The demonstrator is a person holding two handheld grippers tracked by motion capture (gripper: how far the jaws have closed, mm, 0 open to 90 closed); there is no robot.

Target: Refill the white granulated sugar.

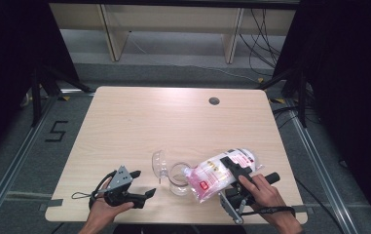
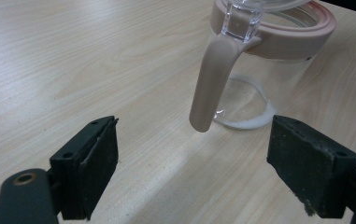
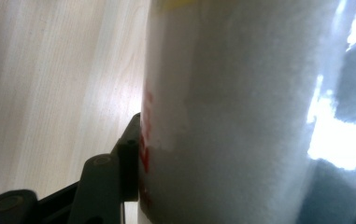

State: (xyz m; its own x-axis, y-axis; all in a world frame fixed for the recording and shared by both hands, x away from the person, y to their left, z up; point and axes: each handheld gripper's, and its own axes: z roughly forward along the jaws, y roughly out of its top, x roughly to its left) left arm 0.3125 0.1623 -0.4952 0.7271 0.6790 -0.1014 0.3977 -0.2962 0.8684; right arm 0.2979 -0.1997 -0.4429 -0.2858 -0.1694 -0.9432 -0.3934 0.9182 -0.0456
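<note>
A clear glass jar (image 1: 178,180) stands near the table's front edge, its clear lid (image 1: 159,163) swung open to the left. In the left gripper view the jar (image 2: 278,60) has a pinkish rim, a beige clasp (image 2: 211,79) hanging down, and a little white powder on its bottom. My right gripper (image 1: 239,167) is shut on a plastic bag of white powder (image 1: 210,178) with red print, tilted with its mouth over the jar. The bag (image 3: 241,116) presses against one black jaw pad (image 3: 130,161). My left gripper (image 1: 143,184) rests open left of the jar, jaws (image 2: 192,147) apart around nothing.
The wooden table (image 1: 173,117) has a round cable hole (image 1: 214,101) at the back right. Beyond the table stands a low wooden frame (image 1: 173,29) with cables on the floor. Dark curtains flank both sides.
</note>
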